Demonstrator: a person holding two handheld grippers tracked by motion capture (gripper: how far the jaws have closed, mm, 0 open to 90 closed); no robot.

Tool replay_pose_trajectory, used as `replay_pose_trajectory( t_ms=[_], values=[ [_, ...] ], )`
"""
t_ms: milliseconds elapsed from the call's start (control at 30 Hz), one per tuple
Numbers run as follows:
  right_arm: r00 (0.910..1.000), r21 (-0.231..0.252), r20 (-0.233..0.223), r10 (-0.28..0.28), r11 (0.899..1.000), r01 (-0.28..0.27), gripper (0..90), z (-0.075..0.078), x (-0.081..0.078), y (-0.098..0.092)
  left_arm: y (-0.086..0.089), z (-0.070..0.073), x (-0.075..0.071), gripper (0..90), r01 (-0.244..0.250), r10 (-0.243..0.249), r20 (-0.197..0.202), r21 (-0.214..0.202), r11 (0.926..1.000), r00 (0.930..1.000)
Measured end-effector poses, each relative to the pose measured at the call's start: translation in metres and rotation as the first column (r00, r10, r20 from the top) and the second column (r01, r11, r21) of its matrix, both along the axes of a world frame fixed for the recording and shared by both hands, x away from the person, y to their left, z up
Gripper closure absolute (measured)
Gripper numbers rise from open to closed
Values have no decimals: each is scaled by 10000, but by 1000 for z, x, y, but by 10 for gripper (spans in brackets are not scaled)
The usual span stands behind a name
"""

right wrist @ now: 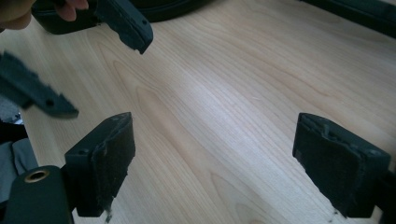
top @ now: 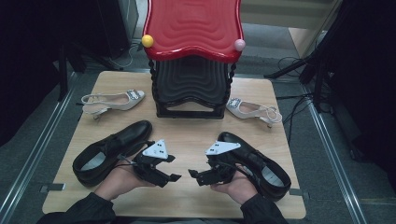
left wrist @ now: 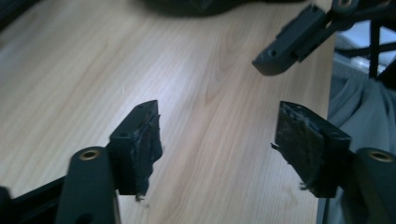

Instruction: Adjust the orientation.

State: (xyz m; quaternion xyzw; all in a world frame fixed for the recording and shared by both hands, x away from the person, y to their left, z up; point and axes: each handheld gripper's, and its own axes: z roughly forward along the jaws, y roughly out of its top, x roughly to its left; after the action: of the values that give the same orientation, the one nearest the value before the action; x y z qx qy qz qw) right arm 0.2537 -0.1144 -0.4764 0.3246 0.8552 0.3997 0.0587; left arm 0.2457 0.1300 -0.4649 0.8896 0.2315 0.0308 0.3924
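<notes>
High view: the left gripper [top: 170, 168] and right gripper [top: 198, 173] hover low over the wooden table [top: 187, 200], tips facing, each just beside a black shoe – left one [top: 109, 151], right one [top: 259, 163]. Left gripper view: jaws wide apart, nothing between them. Right gripper view: likewise spread and empty. Best to take a shoe by its collar. A red stool [top: 194, 28] stands far – dark room.

Glossy black leather shoes [top: 112, 150], wooden table [top: 187, 140]
</notes>
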Motion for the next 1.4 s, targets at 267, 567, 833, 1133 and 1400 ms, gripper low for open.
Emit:
replay_pose_trajectory(
  t_ms=[267,567,833,1133,1400],
  values=[
    [9981,163,-192,578,9982,-575,133,0,-1,-7,8,-1,2,419,-499,509,-689,155,9986,9963],
    [9987,609,-304,421,9973,-402,207,3,1,-17,12,-11,6,416,-428,499,-1416,532,9977,9887],
    [9982,737,-106,583,9956,-574,269,3,2,-21,12,-5,12,341,-415,469,-1574,371,9984,9864],
    [9954,514,-166,940,9943,-930,386,5,2,-18,19,4,5,351,-706,762,-1391,445,9965,9873],
    [9943,688,-678,827,9946,-780,440,4,8,-16,29,4,4,477,-702,787,-1465,625,9956,9861]
  ],
)
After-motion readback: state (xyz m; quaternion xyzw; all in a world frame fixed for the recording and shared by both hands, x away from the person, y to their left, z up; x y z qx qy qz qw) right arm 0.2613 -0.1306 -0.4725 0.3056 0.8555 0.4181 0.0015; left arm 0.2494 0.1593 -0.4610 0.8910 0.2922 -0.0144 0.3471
